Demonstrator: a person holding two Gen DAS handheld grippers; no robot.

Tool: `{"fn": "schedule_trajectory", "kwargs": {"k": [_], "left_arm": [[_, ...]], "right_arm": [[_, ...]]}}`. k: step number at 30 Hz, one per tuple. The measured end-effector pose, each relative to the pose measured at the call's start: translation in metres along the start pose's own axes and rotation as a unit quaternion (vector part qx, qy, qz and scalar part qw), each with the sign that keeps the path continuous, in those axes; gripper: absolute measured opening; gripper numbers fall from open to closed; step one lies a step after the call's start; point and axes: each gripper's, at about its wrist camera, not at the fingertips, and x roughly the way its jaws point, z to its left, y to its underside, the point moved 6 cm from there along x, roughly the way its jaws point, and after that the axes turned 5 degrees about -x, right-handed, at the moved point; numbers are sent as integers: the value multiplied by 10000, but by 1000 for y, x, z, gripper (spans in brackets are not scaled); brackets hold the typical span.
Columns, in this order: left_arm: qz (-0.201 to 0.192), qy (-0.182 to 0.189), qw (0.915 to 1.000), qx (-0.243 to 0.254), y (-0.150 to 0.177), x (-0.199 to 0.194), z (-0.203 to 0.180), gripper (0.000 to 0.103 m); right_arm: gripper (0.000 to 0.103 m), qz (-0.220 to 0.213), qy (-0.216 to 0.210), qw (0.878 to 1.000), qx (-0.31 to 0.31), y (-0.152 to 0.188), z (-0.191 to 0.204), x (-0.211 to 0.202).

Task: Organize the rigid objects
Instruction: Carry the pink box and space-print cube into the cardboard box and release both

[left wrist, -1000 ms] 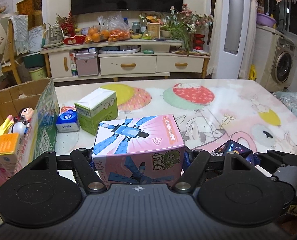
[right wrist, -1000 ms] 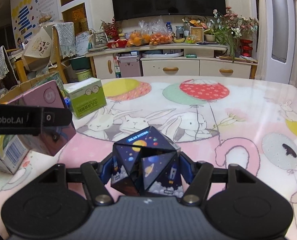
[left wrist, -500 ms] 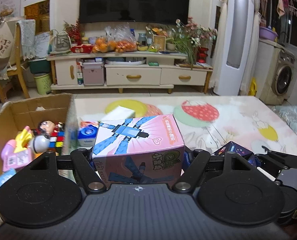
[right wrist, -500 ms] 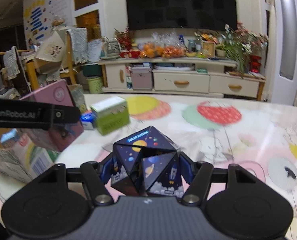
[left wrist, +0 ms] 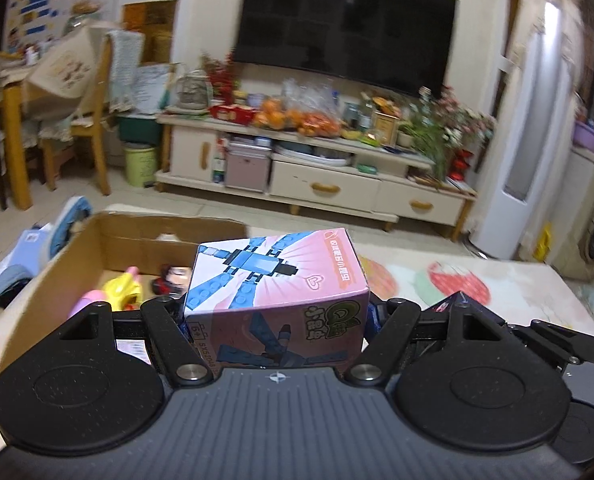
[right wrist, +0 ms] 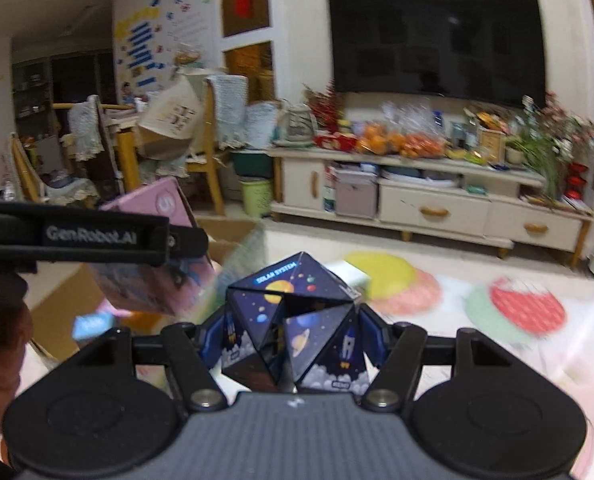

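Observation:
My left gripper (left wrist: pixel 276 316) is shut on a pink toy-brick box (left wrist: pixel 275 288) with a blue block figure printed on it, held above the near edge of an open cardboard box (left wrist: pixel 53 276). Toys lie inside that box, a yellow one (left wrist: pixel 123 286) among them. My right gripper (right wrist: pixel 293 340) is shut on a dark faceted solar-system cube (right wrist: pixel 293 320), lifted over the table. In the right wrist view the left gripper's arm (right wrist: pixel 81 236) and the pink box (right wrist: pixel 153 280) appear at the left, above the cardboard box (right wrist: pixel 65 300).
The table wears a cloth with balloon prints (right wrist: pixel 525 312). A pale small box (right wrist: pixel 351 274) lies behind the cube. Beyond the table stand a TV cabinet (left wrist: pixel 329 184) with fruit bags, a wooden chair (left wrist: pixel 81 120) and a white appliance (left wrist: pixel 533 140).
Both grippers have risen and swung left with their loads. The cardboard box now lies right under the pink box, and the green box and tissue pack have dropped out of the left wrist view.

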Motion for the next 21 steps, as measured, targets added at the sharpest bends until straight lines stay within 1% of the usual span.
{"fn": "schedule_trajectory", "kwargs": {"k": [5,12,16,19,21], "left_arm": [[-54,-364,9983,-446,-12,4,35,90],[18,-888,9913,-977,-18,11,75,90],[61,-1091,9872,-1163,-20,11,87,89],[95,-1179,9852,-1244,-17,5,92,90],[111,-1222,9845,-1255,-17,3,93,89]], "right_arm": [[65,-109,-401,9991,-54,-20,17,26],[65,-191,-748,9969,-182,-44,44,69],[65,-169,-922,9950,-349,-46,59,88],[65,-98,-1030,9937,-439,-44,66,100],[63,-67,-1168,9922,-439,-42,71,105]]}}
